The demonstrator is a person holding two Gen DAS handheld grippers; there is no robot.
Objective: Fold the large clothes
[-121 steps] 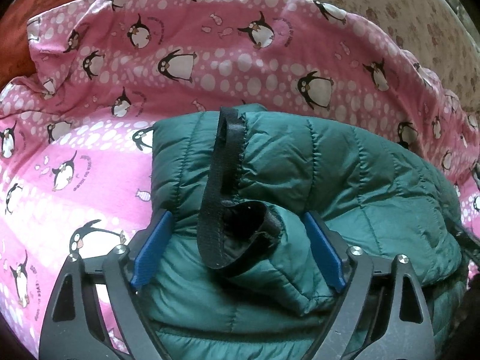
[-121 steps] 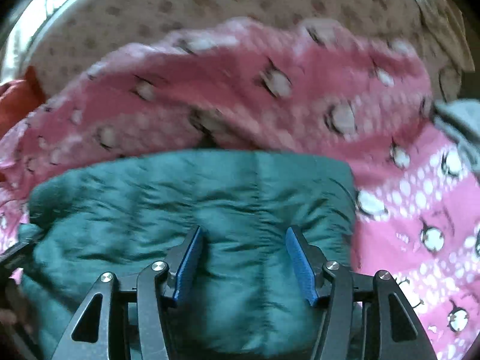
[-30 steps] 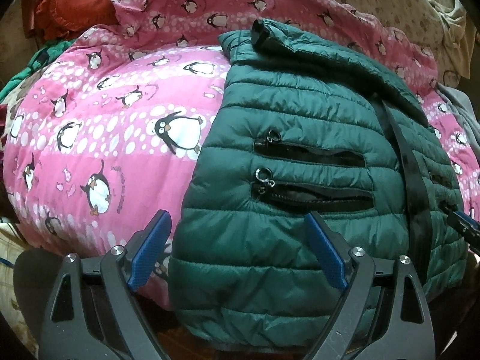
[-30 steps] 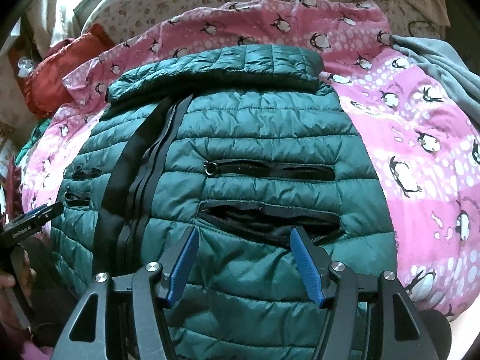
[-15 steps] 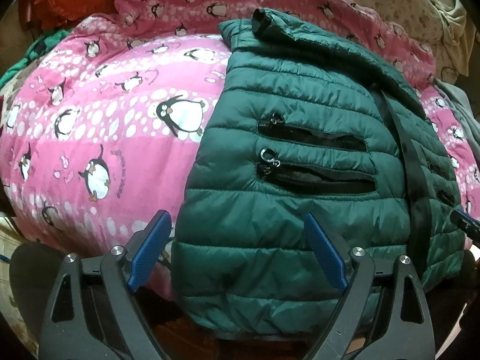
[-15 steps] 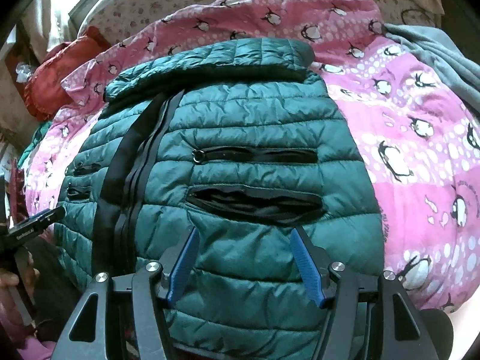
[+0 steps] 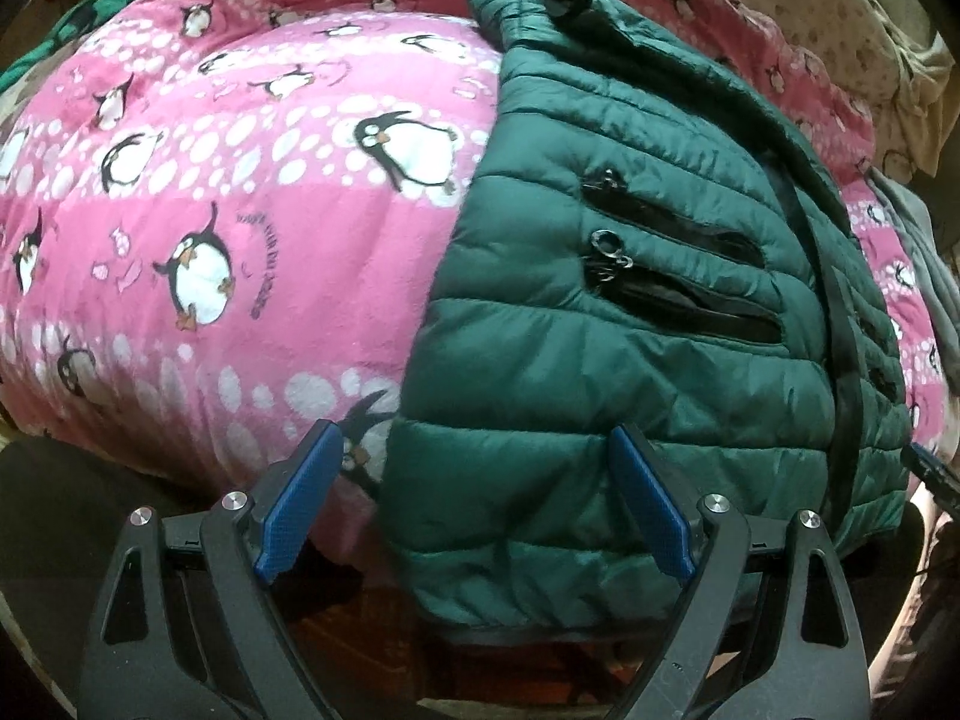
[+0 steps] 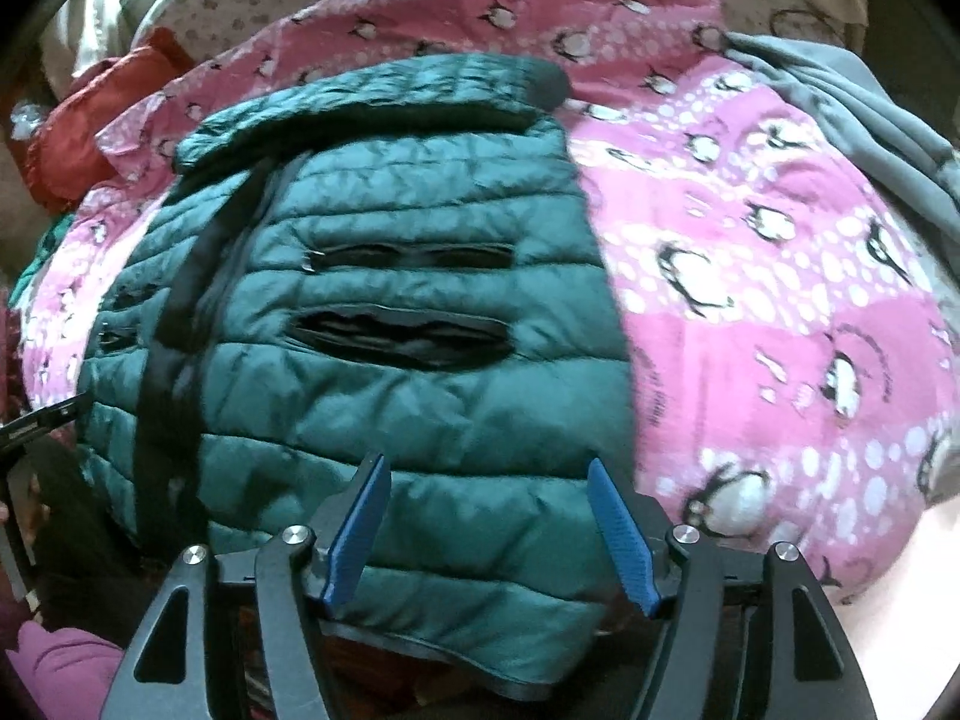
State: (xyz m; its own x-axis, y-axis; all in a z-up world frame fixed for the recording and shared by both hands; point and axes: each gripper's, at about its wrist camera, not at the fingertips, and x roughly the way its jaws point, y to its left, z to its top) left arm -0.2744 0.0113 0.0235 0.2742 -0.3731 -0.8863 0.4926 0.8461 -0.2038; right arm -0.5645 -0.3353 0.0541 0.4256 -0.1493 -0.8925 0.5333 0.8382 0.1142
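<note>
A green quilted jacket [image 7: 630, 312] is laid front-up on a pink penguin blanket [image 7: 228, 192] that covers a bed. Its collar is at the far end and its hem hangs over the near edge of the bed. The closed black front zipper [image 8: 180, 312] runs along the middle, and two black pocket openings [image 8: 402, 330] are seen on each front panel.

The left gripper [image 7: 474, 510] is held at the jacket's left lower corner. Its blue fingers [image 7: 297, 510] are spread wide apart, and nothing is clamped between them. The left finger is seen over the blanket just beside the jacket's edge, and the right finger over the quilted fabric near the hem. Whether they touch the cloth cannot be told.

The right gripper [image 8: 489, 531] is held at the hem of the other front panel. Its fingers [image 8: 621, 534] are also wide apart, with the green fabric seen between them but not pinched. This view is a little blurred. A grey cloth [image 8: 864, 114] is lying at the blanket's right side, and a red cushion [image 8: 90, 132] is seen at the far left.
</note>
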